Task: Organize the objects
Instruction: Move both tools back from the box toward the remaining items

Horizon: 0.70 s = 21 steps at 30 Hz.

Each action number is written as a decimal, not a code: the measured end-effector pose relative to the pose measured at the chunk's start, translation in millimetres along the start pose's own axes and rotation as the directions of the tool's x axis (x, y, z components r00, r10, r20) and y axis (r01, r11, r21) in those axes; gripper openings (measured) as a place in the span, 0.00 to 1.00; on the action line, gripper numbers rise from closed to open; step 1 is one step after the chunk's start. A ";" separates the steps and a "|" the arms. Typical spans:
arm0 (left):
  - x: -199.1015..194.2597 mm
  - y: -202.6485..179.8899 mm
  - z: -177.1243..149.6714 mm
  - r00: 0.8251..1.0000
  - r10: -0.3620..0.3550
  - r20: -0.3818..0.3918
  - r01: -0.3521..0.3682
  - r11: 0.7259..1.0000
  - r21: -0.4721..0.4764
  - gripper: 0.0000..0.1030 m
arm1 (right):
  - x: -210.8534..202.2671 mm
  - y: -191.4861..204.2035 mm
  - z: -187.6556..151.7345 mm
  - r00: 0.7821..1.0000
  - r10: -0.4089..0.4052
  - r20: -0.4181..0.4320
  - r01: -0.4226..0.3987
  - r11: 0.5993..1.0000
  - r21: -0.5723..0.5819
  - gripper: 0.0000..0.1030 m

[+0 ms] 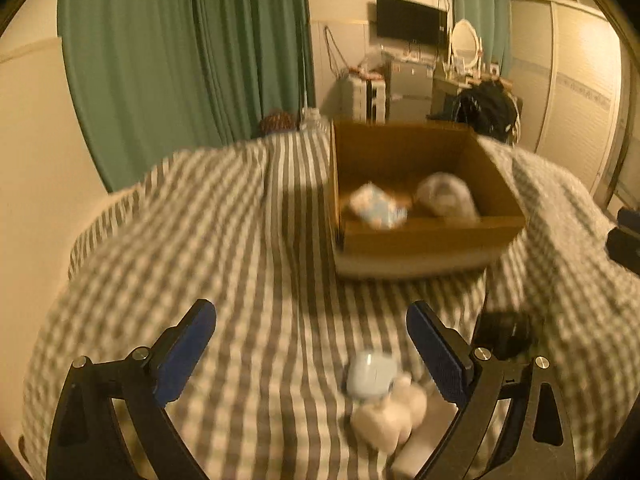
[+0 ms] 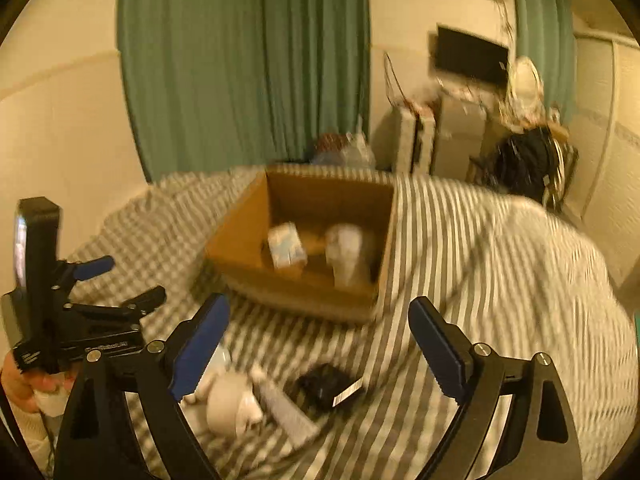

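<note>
Two grippers under my control hover over a bed (image 1: pixel 248 208) covered in a grey-and-white striped sheet, both with jaws spread wide and nothing between the pads. My left gripper (image 1: pixel 311 340) points down at a pale blue case (image 1: pixel 370 374) touching a white plush toy (image 1: pixel 390 416), with a small black object (image 1: pixel 505 334) just beside its right finger. My right gripper (image 2: pixel 319 340) hangs above the same cluster: the white plush toy (image 2: pixel 230 402), a white tube (image 2: pixel 286 408) and the small black object (image 2: pixel 326 386) lie close together on the sheet. Farther up the bed sits an open cardboard box (image 1: pixel 424 236), already holding a blue-and-white packet (image 1: pixel 378 204) and a pale wrapped bundle (image 1: pixel 446 194) side by side. In the right wrist view, a hand (image 2: pixel 24 384) grips the left gripper's handle at the far left. Green curtains (image 1: pixel 180 52) hang behind. The pictures are blurred.
</note>
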<state>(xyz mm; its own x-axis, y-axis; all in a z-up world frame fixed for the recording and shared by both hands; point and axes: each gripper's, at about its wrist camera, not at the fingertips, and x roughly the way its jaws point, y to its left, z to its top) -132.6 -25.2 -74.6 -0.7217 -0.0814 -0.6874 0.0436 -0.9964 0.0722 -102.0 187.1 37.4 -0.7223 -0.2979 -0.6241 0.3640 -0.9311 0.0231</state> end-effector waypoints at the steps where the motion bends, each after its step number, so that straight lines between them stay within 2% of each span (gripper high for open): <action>1: 3.6 -1.3 -11.3 1.000 -0.005 -0.023 0.005 1.000 -0.005 0.96 | 5.5 2.0 -10.0 1.000 0.002 -0.017 -0.002 1.000 0.009 0.89; 3: 8.6 -6.1 -25.0 0.997 -0.043 -0.060 0.044 0.999 0.004 0.96 | 17.7 3.1 -31.4 0.998 0.011 -0.063 -0.008 0.999 0.045 0.89; 8: 15.8 -21.0 -59.4 0.989 -0.067 -0.129 0.077 0.995 0.071 0.96 | 41.3 17.3 -63.8 0.986 0.023 -0.168 -0.016 0.999 0.046 0.88; 11: 29.1 -26.9 -68.4 0.977 -0.103 -0.186 0.119 0.990 0.078 0.96 | 46.1 23.7 -72.5 0.982 0.020 -0.189 -0.017 1.000 0.020 0.88; 13: 35.0 -32.1 -69.8 0.975 -0.103 -0.195 0.125 0.987 0.099 0.96 | 47.6 24.9 -75.8 0.981 0.021 -0.193 -0.018 1.000 0.020 0.88; 16: 42.6 -38.6 -71.0 0.967 -0.148 -0.209 0.175 0.978 0.115 0.93 | 50.2 23.4 -75.9 0.980 0.017 -0.199 -0.011 1.000 0.027 0.88; 18: 48.5 -41.4 -69.5 0.964 -0.163 -0.211 0.191 0.974 0.118 0.84 | 50.1 24.5 -76.3 0.980 0.015 -0.201 -0.010 1.000 0.029 0.88; 19: 52.2 -42.7 -68.7 0.954 -0.200 -0.224 0.229 0.967 0.111 0.79 | 49.8 24.9 -75.9 0.980 0.014 -0.201 -0.009 1.000 0.027 0.88; 20: 54.0 -43.8 -68.3 0.942 -0.240 -0.236 0.269 0.958 0.100 0.61 | 49.6 25.6 -76.0 0.980 0.012 -0.200 -0.007 1.000 0.024 0.88; 21: 54.7 -44.4 -68.3 0.932 -0.267 -0.244 0.296 0.951 0.090 0.60 | 49.4 26.1 -75.8 0.980 0.011 -0.200 -0.006 1.000 0.022 0.88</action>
<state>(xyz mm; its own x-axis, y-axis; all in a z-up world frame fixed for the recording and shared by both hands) -126.8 13.1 -164.8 -0.5156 0.1851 -0.8366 -0.2348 -0.9695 -0.0699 -83.6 164.0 -52.0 -0.5862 -0.2595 -0.7675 0.3552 -0.9337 0.0444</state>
